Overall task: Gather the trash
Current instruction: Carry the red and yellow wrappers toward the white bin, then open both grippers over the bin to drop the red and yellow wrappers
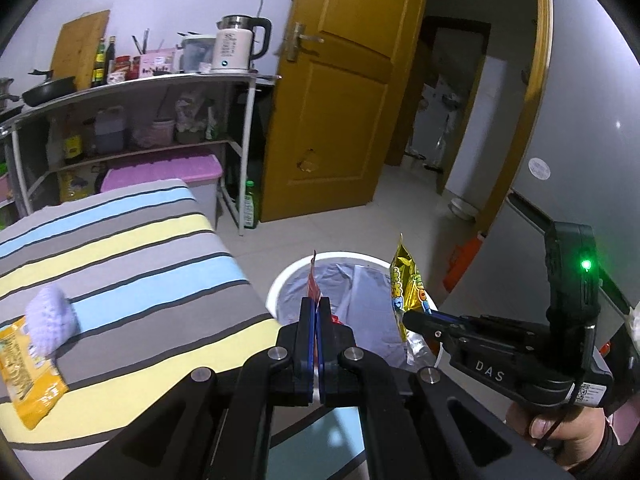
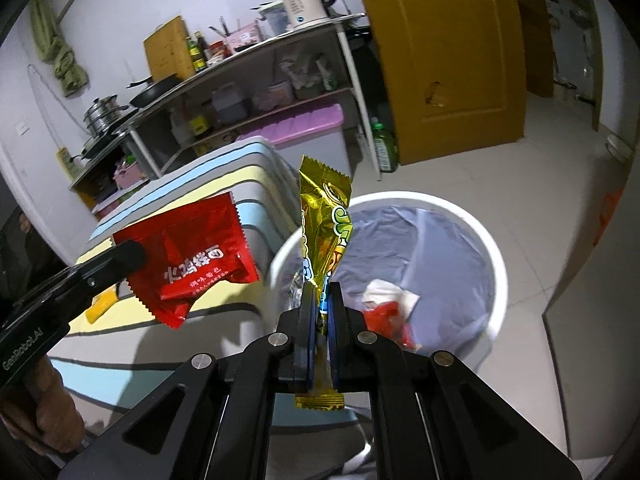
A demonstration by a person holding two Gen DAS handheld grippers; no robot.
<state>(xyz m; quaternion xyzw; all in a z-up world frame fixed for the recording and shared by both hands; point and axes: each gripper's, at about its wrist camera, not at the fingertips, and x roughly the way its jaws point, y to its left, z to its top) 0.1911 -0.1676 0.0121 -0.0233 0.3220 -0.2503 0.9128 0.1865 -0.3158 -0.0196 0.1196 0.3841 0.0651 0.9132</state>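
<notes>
In the left wrist view, the left gripper point(image 1: 316, 312) is pinching its fingers together on a thin red foil sauce packet point(image 1: 313, 280), seen edge-on and sticking up above the fingertips. Just behind the packet, a round white trash bin lined with a grey plastic bag point(image 1: 276, 284) is standing on the tiled floor. Over the bin's right rim, the right gripper point(image 1: 412, 318) is holding a crinkled gold foil snack wrapper point(image 1: 406, 280) upright. To the left of the bin, a striped cloth-covered surface point(image 1: 132, 248) is carrying a flat orange-yellow snack packet point(image 1: 30, 376) with a pale lilac knitted ball point(image 1: 52, 316) lying on its upper end.

In the right wrist view, the right gripper point(image 2: 320, 296) is clamping its fingers on the gold wrapper point(image 2: 326, 216), which is rising above them and also poking out below. The bin point(image 2: 494, 260) is sitting directly behind, with what looks like red and white scraps point(image 2: 386, 310) already lying in the liner. Left of the bin, the left gripper point(image 2: 136, 256) is gripping the red packet point(image 2: 192, 256) by its edge, broadside to the camera, above the striped surface point(image 2: 224, 320).
</notes>
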